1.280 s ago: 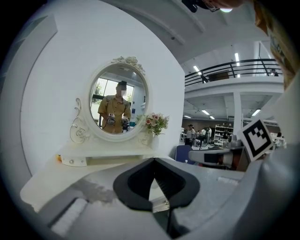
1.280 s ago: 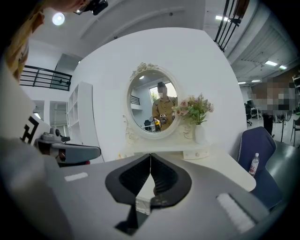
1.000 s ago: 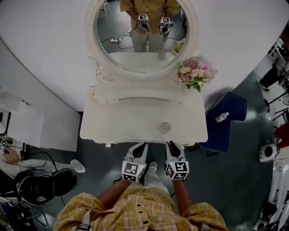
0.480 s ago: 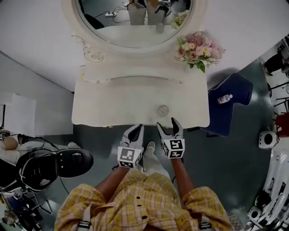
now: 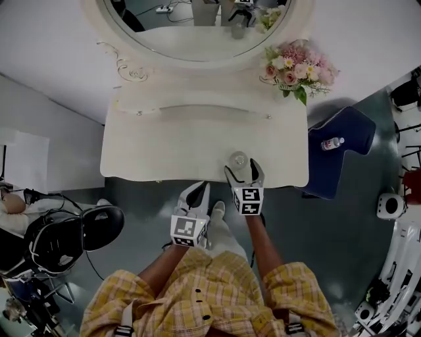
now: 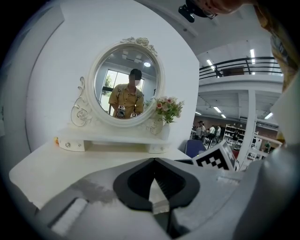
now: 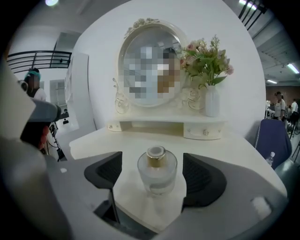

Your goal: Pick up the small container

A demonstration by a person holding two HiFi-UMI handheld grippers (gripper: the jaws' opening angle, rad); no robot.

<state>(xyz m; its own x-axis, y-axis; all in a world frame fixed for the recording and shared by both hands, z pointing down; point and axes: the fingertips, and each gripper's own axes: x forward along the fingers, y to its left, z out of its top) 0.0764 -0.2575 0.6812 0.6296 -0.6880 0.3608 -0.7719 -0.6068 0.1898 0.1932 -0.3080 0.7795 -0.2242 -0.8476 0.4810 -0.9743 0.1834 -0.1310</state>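
The small container (image 5: 238, 158) is a clear glass jar with a gold collar, standing upright near the front edge of the white dressing table (image 5: 164, 145). My right gripper (image 5: 242, 170) reaches over that edge with its jaws opening wide. In the right gripper view the container (image 7: 157, 169) stands between the two dark pads (image 7: 106, 171) of the right gripper (image 7: 154, 182), with a gap on each side and neither pad touching it. My left gripper (image 5: 198, 192) hangs below the table's front edge, shut and empty; in its own view the left gripper (image 6: 153, 161) has its tips together.
An oval mirror (image 5: 197, 20) and a vase of pink flowers (image 5: 296, 66) stand at the back of the table. A blue chair (image 5: 345, 155) carrying a small bottle (image 5: 332, 143) is to the right. A black office chair (image 5: 85, 230) sits at the left.
My right gripper has moved forward over the table's front edge and its jaws have spread from shut to wide, now either side of the container. The left gripper stays shut below the edge.
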